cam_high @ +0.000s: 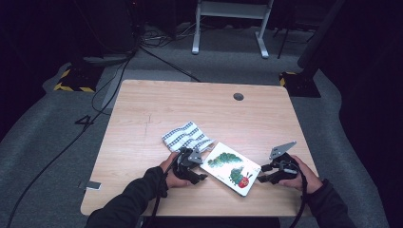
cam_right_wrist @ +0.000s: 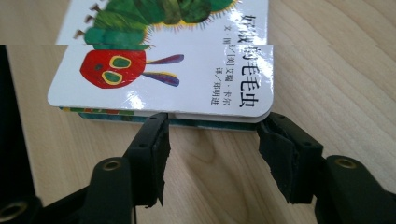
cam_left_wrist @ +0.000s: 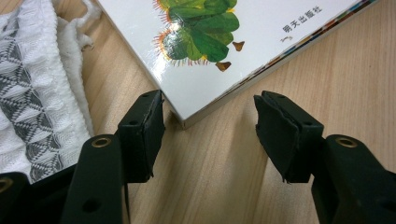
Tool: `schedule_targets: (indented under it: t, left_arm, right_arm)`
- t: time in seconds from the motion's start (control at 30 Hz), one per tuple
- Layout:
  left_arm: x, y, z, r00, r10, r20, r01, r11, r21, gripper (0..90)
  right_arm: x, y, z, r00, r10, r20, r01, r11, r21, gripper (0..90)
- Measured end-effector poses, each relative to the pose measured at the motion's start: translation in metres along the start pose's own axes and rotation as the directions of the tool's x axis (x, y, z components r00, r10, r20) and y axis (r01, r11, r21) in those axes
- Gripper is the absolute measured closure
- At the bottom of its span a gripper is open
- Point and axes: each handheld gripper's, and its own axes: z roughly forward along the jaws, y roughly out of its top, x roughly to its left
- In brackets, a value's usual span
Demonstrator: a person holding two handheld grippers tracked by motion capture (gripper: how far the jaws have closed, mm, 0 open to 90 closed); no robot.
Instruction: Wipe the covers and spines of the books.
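Lying flat on a light wooden surface (cam_high: pixel 142 123): a board book (cam_high: pixel 231 167) with a white cover and a green caterpillar with a red head, angled so that its corners point toward the two hands. Just beyond the book's far left corner, touching or nearly touching it: a folded white cloth (cam_high: pixel 187 136) with grey woven bands. Well beyond the book, near the far edge of the surface: a small round grey hole (cam_high: pixel 238 96).

At the book's left corner: the left claw (cam_high: pixel 196 167), held in a hand with a dark sleeve. Seen in the left gripper view (cam_left_wrist: pixel 208 133), jaws apart, the white corner of the book (cam_left_wrist: pixel 219 46) reaching just between the tips; one pad right beside the book's edge, the other well clear, nothing pressed. Cloth (cam_left_wrist: pixel 32 88) lying beside the book here too.

At the book's right end, by the red head: the right claw (cam_high: pixel 264 173), a grey three-cornered plate on top. Seen in the right gripper view (cam_right_wrist: pixel 214 140), jaws parted, tips up against the near edge of the book (cam_right_wrist: pixel 163 74), one at the middle of that edge, one at its rounded corner. Cover apparently resting atop the tips; true grip not discernible, pads facing each other across bare wood.
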Motion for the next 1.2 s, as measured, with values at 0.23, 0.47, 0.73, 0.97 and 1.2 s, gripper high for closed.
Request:
schedule_targets:
  t: [0.23, 0.47, 0.73, 0.97, 1.2]
  left_arm:
    - [-0.001, 0.0, 0.0, 1.0, 0.002, -0.003, -0.002, 1.0, 0.004, 41.5]
    - [-0.001, 0.0, 0.0, 0.9999, 0.012, -0.01, -0.012, 0.9999, 0.006, 41.5]
    - [-0.002, 0.0, 0.001, 0.9998, 0.015, -0.011, -0.015, 0.9999, 0.006, 41.0]
    - [-0.003, 0.001, 0.0, 0.9999, 0.011, -0.007, -0.011, 0.9998, 0.014, 39.9]
    - [-0.004, 0.001, 0.002, 0.9999, 0.006, -0.014, -0.006, 1.0, 0.004, 38.3]
  right_arm:
    - [-0.005, 0.002, -0.002, 0.996, 0.048, -0.076, -0.055, 0.995, -0.086, 36.1]
    - [-0.008, -0.003, -0.004, 0.9914, 0.036, -0.126, -0.05, 0.993, -0.109, 28.8]
    - [-0.01, -0.007, -0.001, 0.9889, 0.03, -0.146, -0.045, 0.993, -0.107, 27.4]
    - [-0.008, 0.003, 0.006, 0.993, 0.064, -0.099, -0.075, 0.992, -0.106, 34.8]
    - [-0.01, 0.009, 0.01, 0.9913, 0.103, -0.082, -0.112, 0.986, -0.119, 45.4]
